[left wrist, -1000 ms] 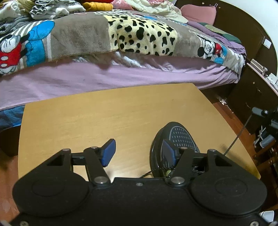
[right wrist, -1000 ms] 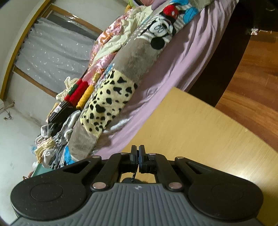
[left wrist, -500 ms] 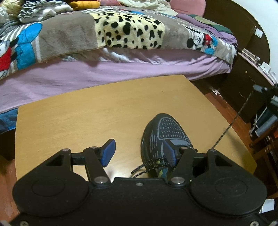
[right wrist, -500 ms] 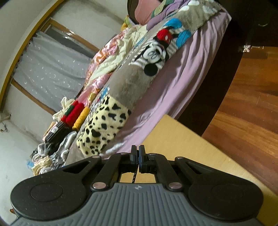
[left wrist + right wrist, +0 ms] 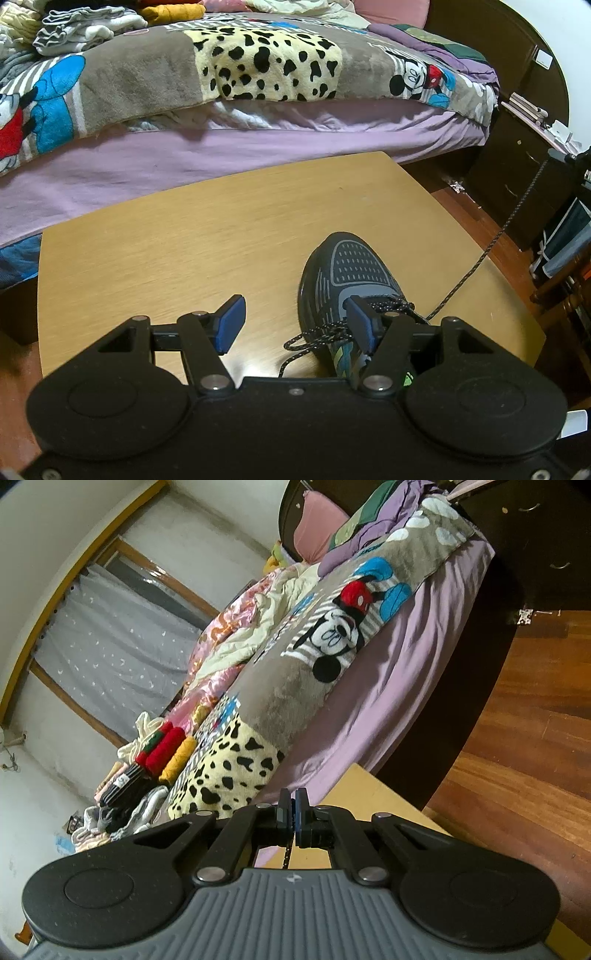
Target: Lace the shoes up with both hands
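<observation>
L tongs (image 5: 295,325) released, hovering over shoe (image 5: 351,284) on table (image 5: 184,240) | R tongs (image 5: 291,814) clenched on lace (image 5: 476,262), pulled taut fr shoe

Dim warm indoor light, colours noisy. Strong fisheye bending at edges, dark corners. Faint glare on tabletop (image 5: 229,354) near the lens. Slight overall softness.

My work surface is a light wooden table (image 5: 207,236) with rounded corners, standing on a reddish wood floor (image 5: 524,738) beside a bed (image 5: 221,162). One dark shoe (image 5: 351,273) rests upright on it, toe toward the bed.
</observation>
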Demonstrator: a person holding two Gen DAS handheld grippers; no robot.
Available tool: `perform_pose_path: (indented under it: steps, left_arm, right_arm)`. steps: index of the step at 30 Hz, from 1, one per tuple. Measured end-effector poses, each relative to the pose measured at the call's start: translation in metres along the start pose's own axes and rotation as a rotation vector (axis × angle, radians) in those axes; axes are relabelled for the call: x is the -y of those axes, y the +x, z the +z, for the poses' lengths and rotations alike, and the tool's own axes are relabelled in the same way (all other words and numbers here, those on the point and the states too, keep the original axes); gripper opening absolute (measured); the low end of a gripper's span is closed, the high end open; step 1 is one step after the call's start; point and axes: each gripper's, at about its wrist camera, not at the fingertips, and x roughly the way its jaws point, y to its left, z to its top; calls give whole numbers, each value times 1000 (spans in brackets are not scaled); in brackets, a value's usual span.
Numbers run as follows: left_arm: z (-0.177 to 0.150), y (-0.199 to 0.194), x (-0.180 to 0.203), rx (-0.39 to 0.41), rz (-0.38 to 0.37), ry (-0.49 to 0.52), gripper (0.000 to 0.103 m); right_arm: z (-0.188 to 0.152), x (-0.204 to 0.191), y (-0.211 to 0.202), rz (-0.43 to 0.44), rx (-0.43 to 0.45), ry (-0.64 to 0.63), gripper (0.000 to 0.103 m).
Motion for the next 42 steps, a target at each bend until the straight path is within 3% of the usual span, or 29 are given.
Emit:
perform_pose_path:
  steps: [25, 42]
  left_arm:
    - [0, -5, -7, -6, 38, 5, 60]
    - [-3, -7, -4, -14, 43, 23, 60]
  right_arm:
    - [28, 23, -25, -42, 104, 46, 4]
    - [41, 44, -40, -119, 179, 75, 4]
